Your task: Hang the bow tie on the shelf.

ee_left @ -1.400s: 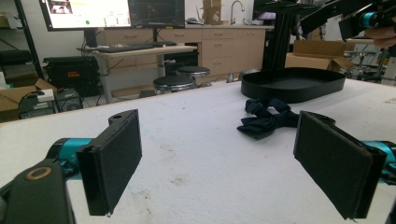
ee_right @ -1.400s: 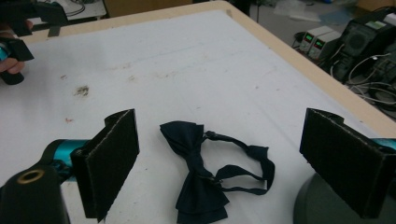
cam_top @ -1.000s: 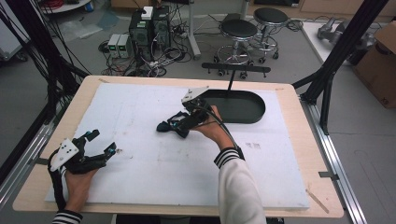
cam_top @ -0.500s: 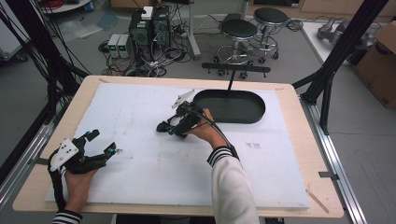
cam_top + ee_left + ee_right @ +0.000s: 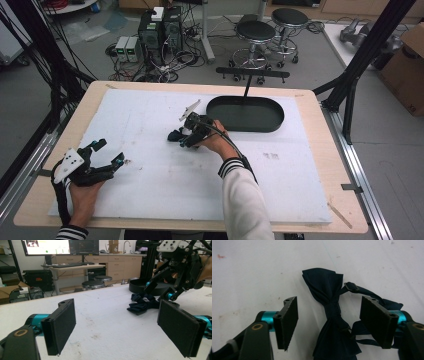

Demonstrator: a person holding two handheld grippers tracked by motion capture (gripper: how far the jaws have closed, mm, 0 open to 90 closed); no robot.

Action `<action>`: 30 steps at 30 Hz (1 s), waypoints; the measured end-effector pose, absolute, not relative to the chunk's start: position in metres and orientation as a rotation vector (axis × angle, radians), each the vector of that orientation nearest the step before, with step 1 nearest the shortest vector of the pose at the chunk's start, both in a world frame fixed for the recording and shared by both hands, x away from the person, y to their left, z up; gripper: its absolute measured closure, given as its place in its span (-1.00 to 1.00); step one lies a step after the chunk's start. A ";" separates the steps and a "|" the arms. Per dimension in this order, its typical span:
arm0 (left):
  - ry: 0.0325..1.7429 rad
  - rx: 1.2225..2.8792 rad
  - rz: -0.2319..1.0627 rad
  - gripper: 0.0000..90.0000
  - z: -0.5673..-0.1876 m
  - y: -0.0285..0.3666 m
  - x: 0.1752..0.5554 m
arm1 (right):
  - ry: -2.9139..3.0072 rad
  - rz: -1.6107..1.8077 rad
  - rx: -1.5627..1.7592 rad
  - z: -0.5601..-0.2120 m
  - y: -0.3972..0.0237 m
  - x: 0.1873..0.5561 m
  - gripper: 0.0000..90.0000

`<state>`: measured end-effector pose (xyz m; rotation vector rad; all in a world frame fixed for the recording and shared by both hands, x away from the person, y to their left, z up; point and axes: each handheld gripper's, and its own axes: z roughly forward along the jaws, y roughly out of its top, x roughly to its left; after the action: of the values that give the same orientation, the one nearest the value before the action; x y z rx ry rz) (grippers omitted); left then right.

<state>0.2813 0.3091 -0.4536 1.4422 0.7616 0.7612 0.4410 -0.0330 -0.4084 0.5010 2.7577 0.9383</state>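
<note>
High view: right gripper (image 5: 186, 136) lower and further left than a second ago, over dark bow tie (image 5: 176, 135) on white bench (image 5: 150, 190).

Left gripper view: left gripper (image 5: 117, 322) spread wide, empty.

Right gripper view: jaws just narrowing astride tie knot, pads clear; grasp likely imminent.

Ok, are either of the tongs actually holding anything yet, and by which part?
Nothing held yet. The right tongs straddle the dark bow tie at its knot, jaws just closing, pads not touching. The left tongs are open over bare table.
</note>
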 end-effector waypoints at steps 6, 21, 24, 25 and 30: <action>0.762 1.442 0.761 -0.65 -0.454 0.309 0.281 | 2.764 0.880 0.489 -0.413 -0.027 0.442 -0.08; 0.764 1.439 0.756 -0.65 -0.454 0.309 0.281 | 2.796 0.769 0.465 -0.422 -0.023 0.448 0.27; 0.764 1.439 0.756 -0.65 -0.454 0.309 0.281 | 2.796 0.772 0.462 -0.423 -0.023 0.449 0.31; 0.764 1.439 0.756 -0.65 -0.454 0.309 0.281 | 2.796 0.772 0.462 -0.423 -0.023 0.449 0.31; 0.764 1.439 0.756 -0.65 -0.454 0.309 0.281 | 2.828 0.801 0.497 -0.424 -0.025 0.450 0.47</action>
<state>0.2813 0.3094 -0.4536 1.4392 0.7635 0.7558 0.4502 -0.0246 -0.4236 0.4970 2.8280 0.8012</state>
